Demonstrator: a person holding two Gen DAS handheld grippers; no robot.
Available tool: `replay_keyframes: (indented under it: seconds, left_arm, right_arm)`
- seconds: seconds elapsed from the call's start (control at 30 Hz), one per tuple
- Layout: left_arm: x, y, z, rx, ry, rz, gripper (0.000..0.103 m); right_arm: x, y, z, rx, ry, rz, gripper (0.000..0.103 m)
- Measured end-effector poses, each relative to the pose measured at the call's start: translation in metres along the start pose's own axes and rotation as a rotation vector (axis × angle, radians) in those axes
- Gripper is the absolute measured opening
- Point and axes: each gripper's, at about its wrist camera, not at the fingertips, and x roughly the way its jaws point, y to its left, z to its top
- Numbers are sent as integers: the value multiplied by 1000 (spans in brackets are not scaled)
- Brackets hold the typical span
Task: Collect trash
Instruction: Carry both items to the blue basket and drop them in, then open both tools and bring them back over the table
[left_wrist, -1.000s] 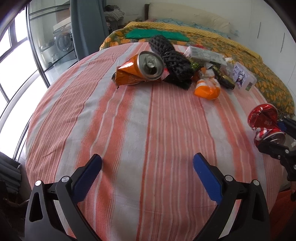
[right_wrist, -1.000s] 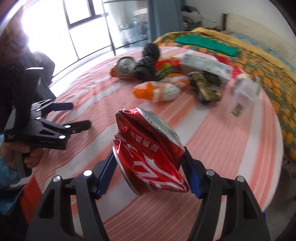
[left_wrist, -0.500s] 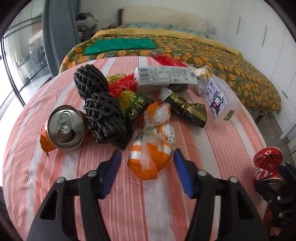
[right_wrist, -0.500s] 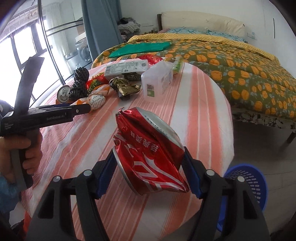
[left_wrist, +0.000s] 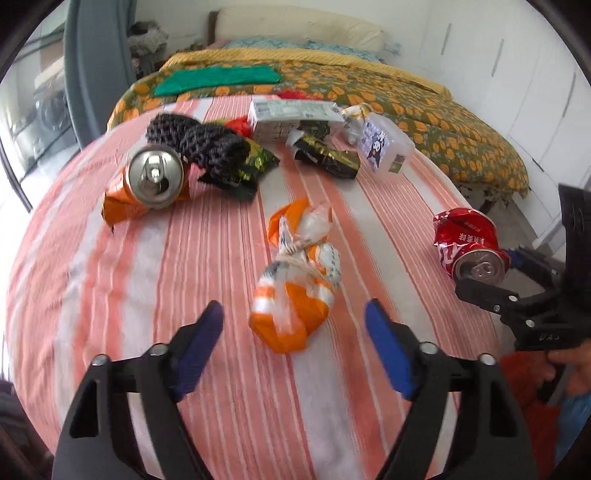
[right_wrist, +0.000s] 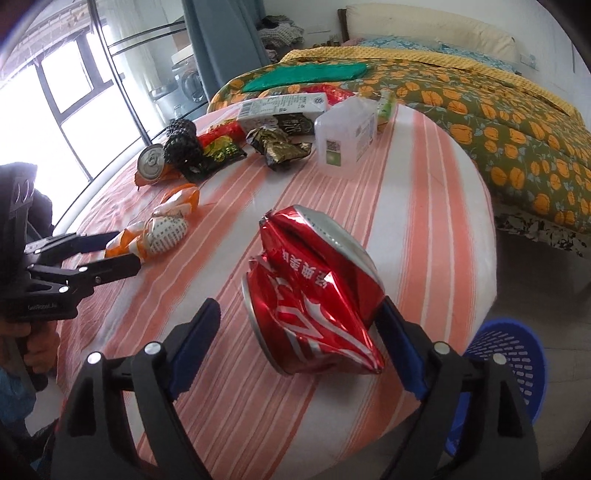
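Both sets of jaws have just been opening since half a second ago. On the right gripper (right_wrist: 299, 332) the left pad now stands clear of the crushed red can (right_wrist: 314, 295), which was clamped before; the can leans against the right pad alone, above the striped tablecloth (right_wrist: 424, 184). A blue basket (right_wrist: 517, 354) sits on the floor at four o'clock in the right wrist view.

Seen from the left wrist, the left gripper (left_wrist: 293, 339) stands wide, its pads either side of the near end of the orange-and-white wrapper (left_wrist: 295, 280) without pressing it; earlier they sat narrower around it. At ten o'clock from the wrapper lies an orange can (left_wrist: 147, 184), with a black mesh roll (left_wrist: 199, 144) touching it. A white carton (left_wrist: 291, 114), a dark foil packet (left_wrist: 325, 157) and a clear plastic jar (left_wrist: 384, 147) lie around one o'clock.
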Motion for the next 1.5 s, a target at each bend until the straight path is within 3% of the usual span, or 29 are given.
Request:
replay_keyframes:
  seconds: [0.23,0.3,0.33,0.37,0.5,0.63,0.9,1.13,1.4,1.43,1.47,1.5]
  left_arm:
    - [23,-8,16,115,36,-41,88]
    - [29,-14,17,151,56,-28,68]
    - [32,-16,17,166,65,-24,61]
    - [33,-18,17,180,72,-16,45]
    - [25,-22,21,142,43,-27,44]
    - [11,-51,33,132,7,-92,43]
    - [7,-194,55,237,36,-337,44]
    - [85,-317,48,292,185,-385,44]
    - [175,-377,37,303,257,-363,47]
    - [182,-379,36,295,255,-358,49]
    - [189,-381,35,284,256,-355,62]
    - [195,-384,35,272,258,-345,69]
  right_arm:
    - [4,-7,21,-121,62,54,87]
    - [6,-7,24,-149,84,63,66]
    - [7,-7,24,-160,96,59,61]
    - [6,-6,24,-164,102,51,61]
    - [-11,-15,24,-105,48,48,61]
    - [-43,-61,25,74,-43,25,61]
    - [-95,-216,-16,437,-55,-225,61]
    - [-94,-289,-70,577,-2,-319,62]
    - [-87,-333,-96,668,19,-306,63]
    - [-87,-336,-98,681,19,-300,65]
    - [-85,-339,-100,698,18,-290,79]
    - [-84,-342,-99,713,13,-288,83]
